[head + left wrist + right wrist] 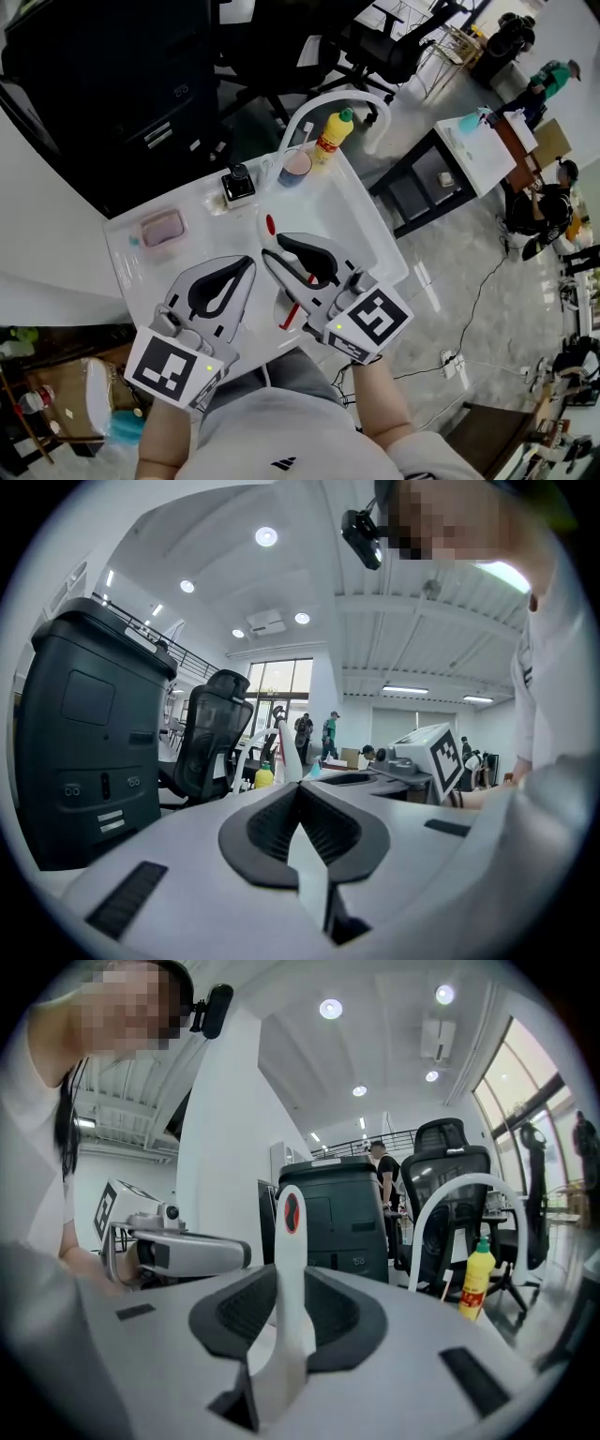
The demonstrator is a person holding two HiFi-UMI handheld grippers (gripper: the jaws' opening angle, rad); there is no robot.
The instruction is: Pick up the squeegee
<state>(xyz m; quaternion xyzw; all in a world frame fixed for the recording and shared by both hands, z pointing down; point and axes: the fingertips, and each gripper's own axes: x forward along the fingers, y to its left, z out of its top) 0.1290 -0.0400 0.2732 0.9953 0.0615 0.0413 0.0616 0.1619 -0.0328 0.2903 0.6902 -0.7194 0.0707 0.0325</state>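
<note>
The squeegee (270,234) is a white handle with a red oval mark near its tip. It stands up between the pads of my right gripper (277,247), which is shut on it above the white sink (367,234). In the right gripper view the squeegee (291,1232) rises upright from between the dark pads of the right gripper (289,1274). A red strip (290,315) shows under that gripper. My left gripper (251,262) hovers beside it on the left, tips together and nothing held. In the left gripper view the left gripper (300,787) has its tips meeting.
A yellow bottle (330,134), a pink cup (295,169) and a small black item (237,184) stand at the sink's far end under a white arched faucet (328,98). A pink pad (161,228) lies at the left. Black chairs (394,42) and a dark cabinet (94,75) stand beyond.
</note>
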